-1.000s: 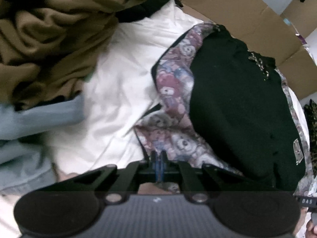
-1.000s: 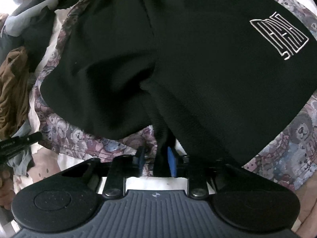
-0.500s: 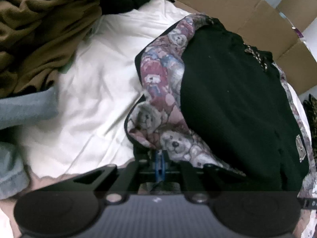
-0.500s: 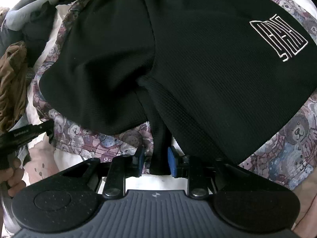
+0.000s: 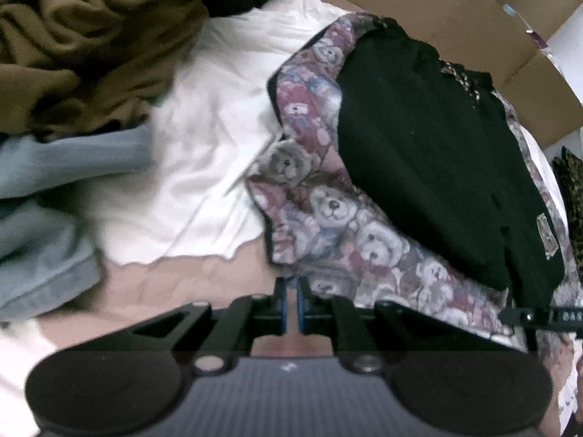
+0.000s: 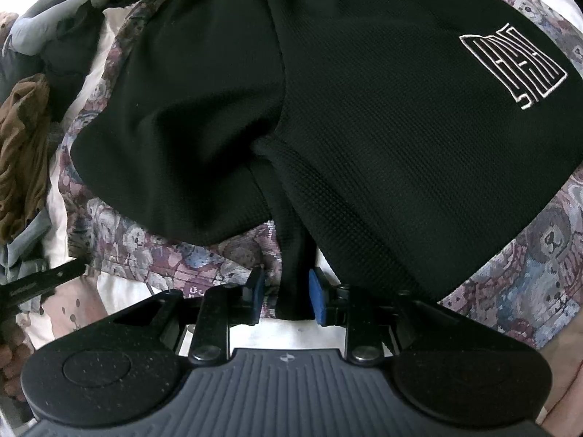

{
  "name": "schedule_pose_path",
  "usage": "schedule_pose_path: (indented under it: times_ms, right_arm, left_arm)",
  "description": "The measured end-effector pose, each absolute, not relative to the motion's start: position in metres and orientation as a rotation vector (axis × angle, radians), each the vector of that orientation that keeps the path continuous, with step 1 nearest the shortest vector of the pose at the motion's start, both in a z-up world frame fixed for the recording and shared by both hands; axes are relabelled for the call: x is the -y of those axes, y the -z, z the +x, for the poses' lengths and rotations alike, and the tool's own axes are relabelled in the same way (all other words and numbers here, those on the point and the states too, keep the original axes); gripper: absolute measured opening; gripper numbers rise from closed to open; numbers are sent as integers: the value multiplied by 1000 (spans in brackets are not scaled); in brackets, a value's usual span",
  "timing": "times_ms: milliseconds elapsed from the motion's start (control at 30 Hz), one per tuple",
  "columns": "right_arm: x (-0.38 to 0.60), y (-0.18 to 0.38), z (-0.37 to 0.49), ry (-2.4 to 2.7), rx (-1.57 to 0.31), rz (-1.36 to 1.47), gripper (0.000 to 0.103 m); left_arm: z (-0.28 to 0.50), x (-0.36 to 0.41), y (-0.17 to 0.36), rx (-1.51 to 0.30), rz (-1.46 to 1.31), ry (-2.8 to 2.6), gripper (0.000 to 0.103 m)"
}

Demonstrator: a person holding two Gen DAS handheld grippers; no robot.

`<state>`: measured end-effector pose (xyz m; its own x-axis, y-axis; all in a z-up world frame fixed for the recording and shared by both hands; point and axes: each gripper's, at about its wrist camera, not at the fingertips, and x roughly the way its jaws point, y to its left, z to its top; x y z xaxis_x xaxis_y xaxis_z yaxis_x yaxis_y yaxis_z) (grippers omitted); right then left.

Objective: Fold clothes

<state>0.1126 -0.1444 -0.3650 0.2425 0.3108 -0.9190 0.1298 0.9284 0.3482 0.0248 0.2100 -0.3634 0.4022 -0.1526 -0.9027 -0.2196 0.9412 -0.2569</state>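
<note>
Black shorts (image 6: 364,116): lying flat on the teddy-bear cloth (image 5: 328,204), white logo facing up
Right gripper (image 6: 286,293): jaws gripping the shorts' bottom hem fold
Left gripper (image 5: 290,304): jaws clenched, nothing between them, just beside the cloth's corner
Surroundings: brown garment (image 5: 83,43) and blue garment (image 5: 43,189) sitting on white sheet (image 5: 204,153)

Both views fisheye: straight lines bow, corners vignette to black. Left wrist view soft overall, motion blur heaviest on brown garment (image 5: 91,47) and blue-grey garment (image 5: 54,182); white sheet (image 5: 204,153) near blown out. Right wrist view sharper, weave of black shorts (image 6: 328,109) legible, white logo (image 6: 513,65) crisp. Glare at upper left corner. Light diffuse, shadows soft, black fabric swallows detail.
</note>
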Motion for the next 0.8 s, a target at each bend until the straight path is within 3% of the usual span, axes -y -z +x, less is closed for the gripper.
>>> schedule_pose_path:
  times_ms: [233,433,800]
  right_arm:
    - [144,368,111,-128,-1326,391,28]
    - [144,369,110,-122,-1326,393,30]
    - [145,368,107,-124,-1324,377,30]
  left_arm:
    - [37,-239,356,-1139,-365,-102,7]
    - [45,-237,363,-1127,-423,-32,18]
    - [66,-228,387,-1145,-453,1,22]
